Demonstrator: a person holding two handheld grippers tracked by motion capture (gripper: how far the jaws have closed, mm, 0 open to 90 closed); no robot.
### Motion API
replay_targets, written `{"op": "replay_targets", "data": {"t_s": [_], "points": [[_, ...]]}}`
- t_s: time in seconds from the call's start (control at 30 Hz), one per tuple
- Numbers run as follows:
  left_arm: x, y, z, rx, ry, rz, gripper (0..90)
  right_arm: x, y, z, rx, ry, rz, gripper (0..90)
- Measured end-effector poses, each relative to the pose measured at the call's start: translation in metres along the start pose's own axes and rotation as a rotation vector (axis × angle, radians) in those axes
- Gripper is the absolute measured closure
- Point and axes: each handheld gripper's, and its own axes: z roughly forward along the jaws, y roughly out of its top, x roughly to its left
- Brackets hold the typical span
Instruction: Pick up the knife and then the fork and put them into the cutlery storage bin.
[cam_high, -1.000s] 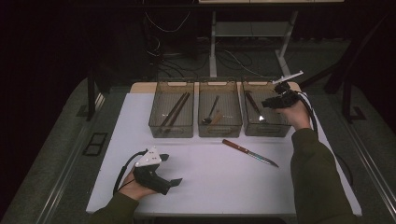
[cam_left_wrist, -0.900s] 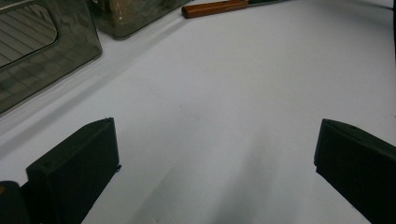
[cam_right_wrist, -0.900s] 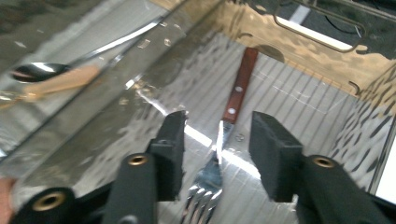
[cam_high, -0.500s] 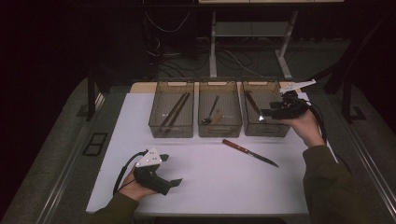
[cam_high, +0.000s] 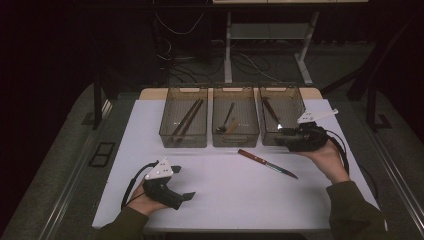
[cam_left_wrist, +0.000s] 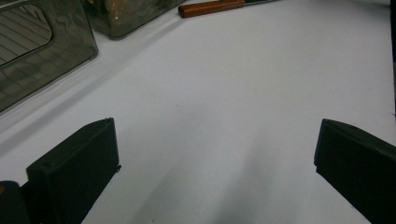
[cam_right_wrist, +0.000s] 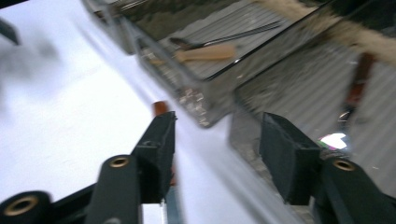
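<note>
The white bench (cam_high: 240, 190) carries everything here. Along its far edge stand three smoky, see-through bins side by side, all of like size and with ribbed floors. The left bin (cam_high: 167, 131) holds a pair of long dark sticks lying at a slant, close together. The middle bin (cam_high: 252, 112) holds a dark-bowled spoon with a thin handle and, beside it, a short piece with a pale wooden handle; the right gripper view shows both near that bin's front wall. The right bin (cam_high: 295, 102) holds a knife with a reddish-brown handle lying at a slant, its blade toward the near end.

The right claw (cam_high: 280, 140) is held in the person's right hand just at the near wall of the right bin, pointing leftward along the bins' fronts. Its jaws stand moderately apart with nothing between them. The left claw (cam_high: 189, 196) rests low on the near left part of the bench, well apart from the bins, jaws spread wide and empty.

A second knife (cam_high: 266, 163), also with a reddish-brown handle, lies flat on the bare bench just in front of the gap between the middle and right bins, handle toward the bins and blade pointing to the near right. It is near the right claw, untouched.
</note>
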Motion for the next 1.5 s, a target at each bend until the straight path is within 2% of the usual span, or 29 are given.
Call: {"op": "replay_targets", "data": {"t_s": [0.13,0.3,0.63,0.83,0.97,1.27,1.5], "points": [[0.0,0.0,0.0,0.002,-0.001,-0.001,0.0,0.01,-0.014,0.013,0.027,0.036,-0.023,53.4],[0.0,0.0,0.0,0.001,-0.002,-0.001,0.0,0.015,-0.026,0.029,0.065,0.076,-0.039,62.5],[0.0,0.0,0.0,0.003,-0.006,-0.004,0.0,0.018,-0.041,0.051,0.142,0.099,-0.095,69.7],[0.0,0.0,0.0,0.004,-0.007,-0.005,0.0,0.019,-0.044,0.058,0.152,0.125,-0.11,70.8],[0.0,0.0,0.0,0.003,-0.007,-0.008,0.0,0.019,-0.047,0.062,0.163,0.125,-0.122,72.6],[0.0,0.0,0.001,0.01,-0.012,-0.007,0.0,0.019,-0.054,0.063,0.116,0.121,-0.175,77.4],[0.0,0.0,0.002,0.011,-0.013,-0.008,0.0,0.018,-0.054,0.063,0.117,0.118,-0.135,78.1]]}}
